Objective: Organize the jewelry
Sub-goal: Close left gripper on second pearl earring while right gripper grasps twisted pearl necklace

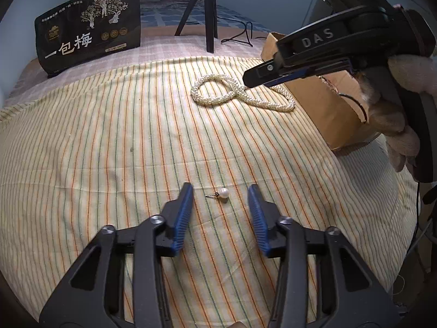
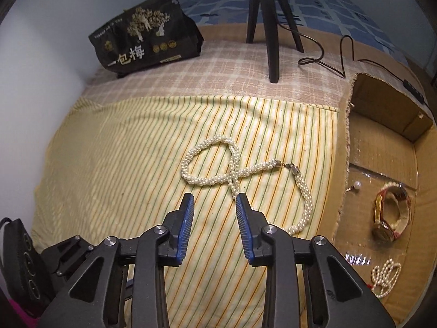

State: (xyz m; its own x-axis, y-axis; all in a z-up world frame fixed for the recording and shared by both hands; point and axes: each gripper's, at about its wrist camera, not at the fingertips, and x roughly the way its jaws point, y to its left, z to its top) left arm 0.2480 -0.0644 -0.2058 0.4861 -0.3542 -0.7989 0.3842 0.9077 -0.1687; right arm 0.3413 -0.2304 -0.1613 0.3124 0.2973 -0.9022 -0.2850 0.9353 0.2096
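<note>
Meanwhile both hand-held grippers gape: left hand-held gripper (image 1: 220, 190) straddling pearl earring (image 1: 221, 192), right hand-held gripper (image 2: 215, 200) beside necklace (image 2: 240, 169).

A pearl necklace (image 2: 240, 169) lies on the striped cloth (image 2: 123, 150), just left of a cardboard box (image 2: 382, 104). In the box lie a pearl earring (image 2: 355, 186), a wristwatch (image 2: 390, 213) and a bead bracelet (image 2: 385, 276). Another pearl earring (image 1: 221, 192) lies on the cloth nearer than the necklace. Behind stand a snack bag (image 2: 147, 35) and, to its right, a tripod (image 2: 270, 27).
</note>
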